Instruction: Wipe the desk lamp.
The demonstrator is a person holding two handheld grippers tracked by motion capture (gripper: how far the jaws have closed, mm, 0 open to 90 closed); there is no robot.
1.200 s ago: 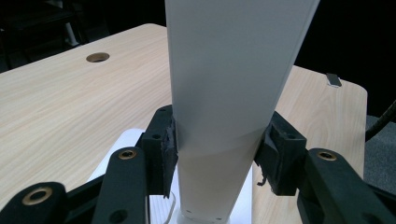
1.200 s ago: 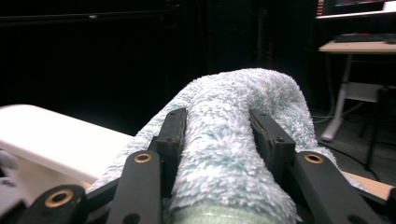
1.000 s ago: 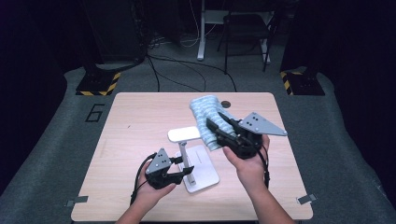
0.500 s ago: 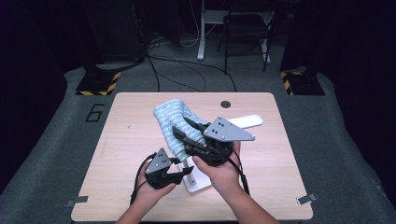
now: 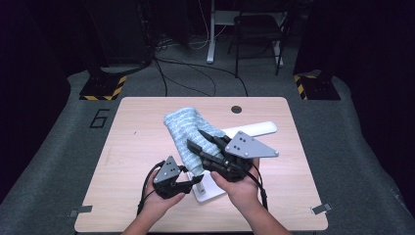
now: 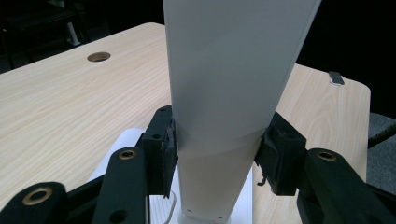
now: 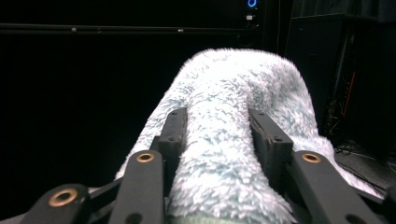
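Fingers of your left gripper (image 5: 188, 182) are clamping the white stand's post (image 6: 224, 93), steadying it, while your right gripper (image 5: 198, 142) is gripping the fluffy blue sock (image 5: 186, 132) above the surface (image 5: 132, 147).

White upright panel (image 6: 233, 79) between black fingers (image 6: 161, 149)

Grey carpet (image 5: 362, 161), dark room, chair (image 5: 257, 29)
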